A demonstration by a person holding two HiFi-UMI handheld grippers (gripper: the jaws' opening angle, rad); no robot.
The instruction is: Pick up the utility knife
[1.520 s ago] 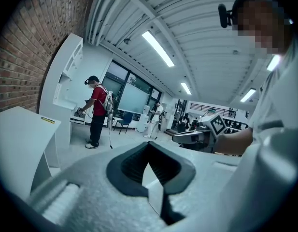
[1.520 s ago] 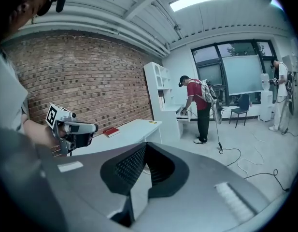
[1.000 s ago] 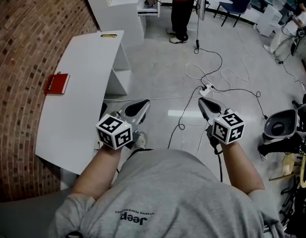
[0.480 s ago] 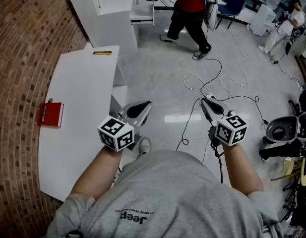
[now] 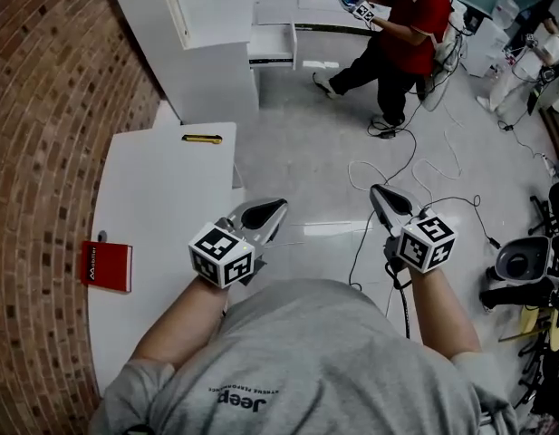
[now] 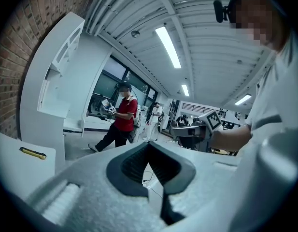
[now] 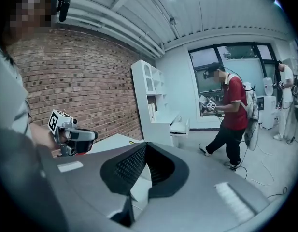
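Detail on the utility knife (image 5: 201, 139) is too small to make out; it lies at the far edge of the table (image 5: 161, 198). The table's near end is hidden behind the person's arm. Forearms reach forward side by side; left gripper (image 5: 274, 209) and right gripper (image 5: 380, 192) are both closed and empty, past the table's right edge.

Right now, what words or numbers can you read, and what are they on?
"Jeep": on the grey shirt, upside down in the head view.
Small line of print next to "Jeep": too small to read.
White print on the red book: too small to read.
Marker cubes: black-and-white square patterns only, no words.
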